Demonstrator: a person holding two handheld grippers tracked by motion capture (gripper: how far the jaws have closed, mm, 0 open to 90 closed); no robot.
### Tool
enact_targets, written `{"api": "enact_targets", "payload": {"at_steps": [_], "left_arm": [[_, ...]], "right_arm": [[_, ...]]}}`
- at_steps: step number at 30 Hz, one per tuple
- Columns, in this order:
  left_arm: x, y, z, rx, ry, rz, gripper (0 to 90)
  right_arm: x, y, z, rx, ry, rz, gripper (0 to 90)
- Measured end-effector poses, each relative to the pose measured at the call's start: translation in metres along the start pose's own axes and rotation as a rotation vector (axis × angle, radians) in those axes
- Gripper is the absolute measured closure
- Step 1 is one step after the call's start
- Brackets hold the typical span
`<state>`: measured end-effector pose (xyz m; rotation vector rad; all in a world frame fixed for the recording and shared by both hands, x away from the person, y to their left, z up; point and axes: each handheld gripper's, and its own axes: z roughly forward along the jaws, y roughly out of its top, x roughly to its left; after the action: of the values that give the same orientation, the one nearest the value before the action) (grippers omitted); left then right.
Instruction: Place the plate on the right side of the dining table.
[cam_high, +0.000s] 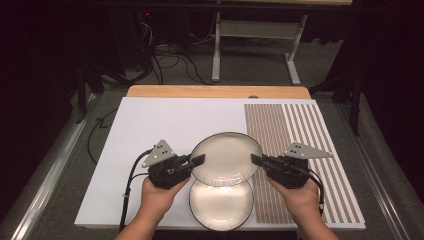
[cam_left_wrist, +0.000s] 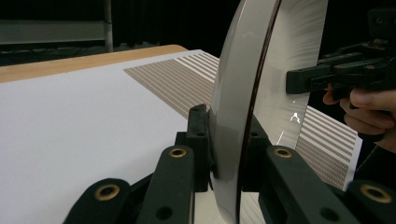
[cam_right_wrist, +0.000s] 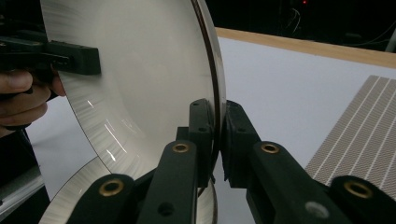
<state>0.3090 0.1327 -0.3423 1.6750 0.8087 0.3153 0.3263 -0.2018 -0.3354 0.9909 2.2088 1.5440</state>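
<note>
A pale plate with a dark rim (cam_high: 226, 158) hangs above the table, held level between both hands. My left gripper (cam_high: 199, 161) is shut on its left edge and my right gripper (cam_high: 256, 159) is shut on its right edge. In the left gripper view the held plate (cam_left_wrist: 233, 93) stands edge-on between the jaws, with the right gripper (cam_left_wrist: 294, 80) on its far rim. The right gripper view shows the plate (cam_right_wrist: 140, 79) clamped the same way, the left gripper (cam_right_wrist: 88, 59) across it. A second, matching plate (cam_high: 220, 205) lies on the white mat, partly under the lifted one.
A white mat (cam_high: 150, 130) covers the wooden table (cam_high: 215, 91), with a brown striped panel (cam_high: 300, 130) on its right side. Beyond the table stand a grey frame (cam_high: 250, 35) and loose cables (cam_high: 170, 60) on the floor.
</note>
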Motion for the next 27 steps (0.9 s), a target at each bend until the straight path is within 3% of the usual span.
{"api": "enact_targets", "payload": {"at_steps": [10,27], "left_arm": [[-0.007,0.014,0.027,0.027,-0.009,0.017,78.8],[-0.020,0.024,0.078,0.097,-0.029,0.015,78.1]], "right_arm": [[-0.016,0.004,-0.016,-0.017,-0.055,0.013,85.2],[-0.050,-0.008,-0.041,-0.029,-0.119,0.056,85.1]]}}
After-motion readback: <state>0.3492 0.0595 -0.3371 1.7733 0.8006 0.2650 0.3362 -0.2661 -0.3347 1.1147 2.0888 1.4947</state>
